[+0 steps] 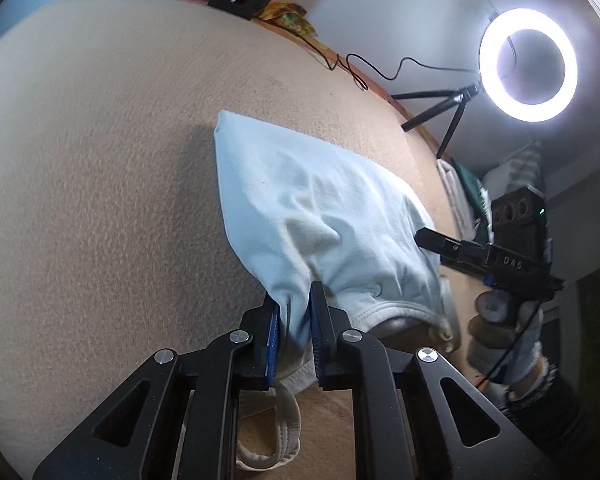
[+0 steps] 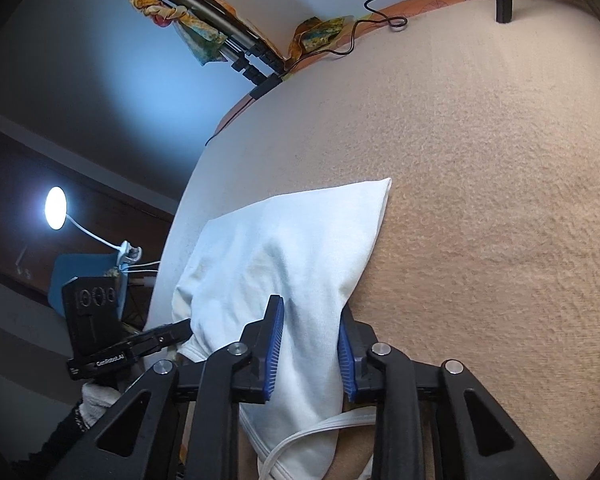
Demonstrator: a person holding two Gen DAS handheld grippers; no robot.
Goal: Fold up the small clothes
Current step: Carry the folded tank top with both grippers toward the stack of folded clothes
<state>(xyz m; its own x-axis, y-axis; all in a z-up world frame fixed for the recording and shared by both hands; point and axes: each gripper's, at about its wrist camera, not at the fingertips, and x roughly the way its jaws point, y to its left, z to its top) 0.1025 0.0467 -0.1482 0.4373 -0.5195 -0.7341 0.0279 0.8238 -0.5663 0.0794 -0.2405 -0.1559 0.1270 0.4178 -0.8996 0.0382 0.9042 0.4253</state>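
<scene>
A small pale blue-white cotton garment (image 1: 320, 208) with cream ribbed trim is spread on a beige fleecy blanket (image 1: 100, 160), near the middle of the surface. Its far part lies flat and ends in a pointed corner, while its near edge is gathered and raised a little. A loop of the cream trim (image 1: 276, 444) hangs down below the near edge and rests on the blanket.

The near edge is held at two places. In the left wrist view, the black left gripper (image 1: 294, 320) with blue ribbed pads is closed on a bunched fold of the garment, and the cloth is squeezed narrow between the pads. In the right wrist view, the black right gripper (image 2: 310, 344) is closed on a wider fold, and both pads are pressed against the cloth. The right gripper is also seen from the left camera, at the right side of the garment, held by a gloved hand (image 1: 508, 332).

A lit white ring light (image 1: 528, 64) on a small black tripod is placed at the far right edge of the blanket. A thin black cable (image 1: 364, 68) lies along the far edge.
</scene>
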